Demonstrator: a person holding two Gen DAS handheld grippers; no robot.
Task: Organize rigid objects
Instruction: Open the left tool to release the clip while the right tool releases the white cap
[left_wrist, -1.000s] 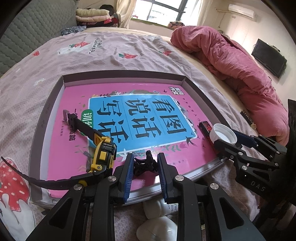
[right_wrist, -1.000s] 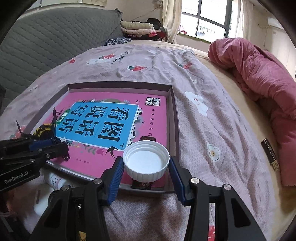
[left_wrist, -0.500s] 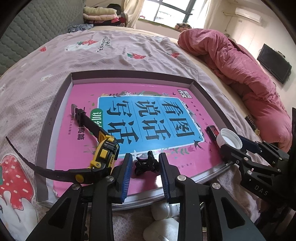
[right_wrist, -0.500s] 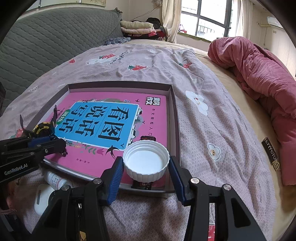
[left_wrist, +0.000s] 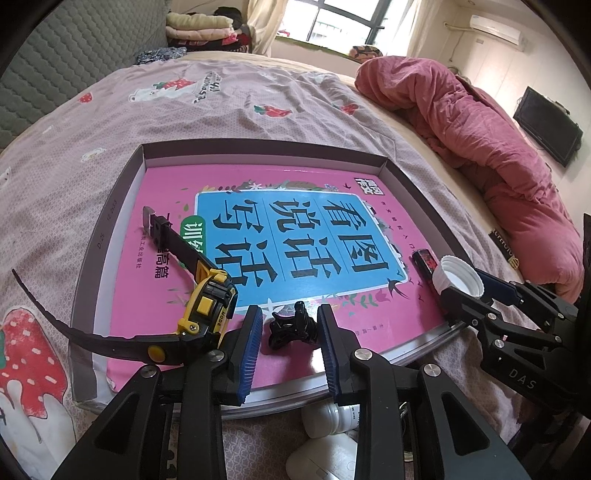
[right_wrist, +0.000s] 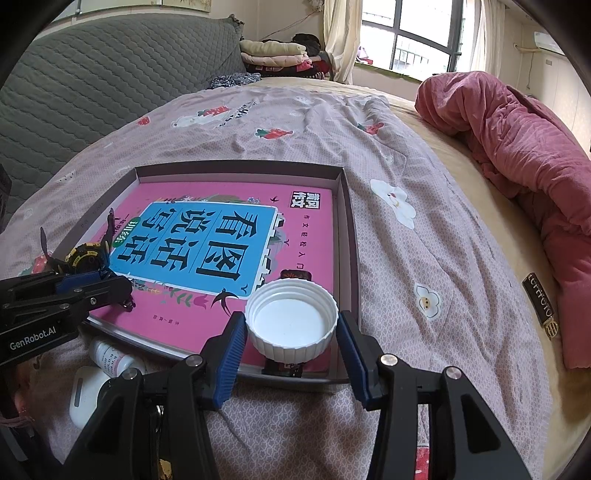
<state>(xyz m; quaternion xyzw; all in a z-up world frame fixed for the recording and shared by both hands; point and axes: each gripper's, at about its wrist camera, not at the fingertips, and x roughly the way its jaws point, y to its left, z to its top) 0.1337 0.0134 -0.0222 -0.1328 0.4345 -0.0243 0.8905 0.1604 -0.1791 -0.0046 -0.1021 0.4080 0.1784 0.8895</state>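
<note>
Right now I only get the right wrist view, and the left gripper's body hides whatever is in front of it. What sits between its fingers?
Observer: A small black clip lies on the pink book, between the left gripper's fingers.
Operator: Is it gripped?
Observer: No. The jaws are open, with a gap on each side of the clip.
Operator: And the yellow watch next to it?
Observer: The yellow watch lies just left of the gripper, and one strap runs out over the tray's left wall onto the bedspread.
</note>
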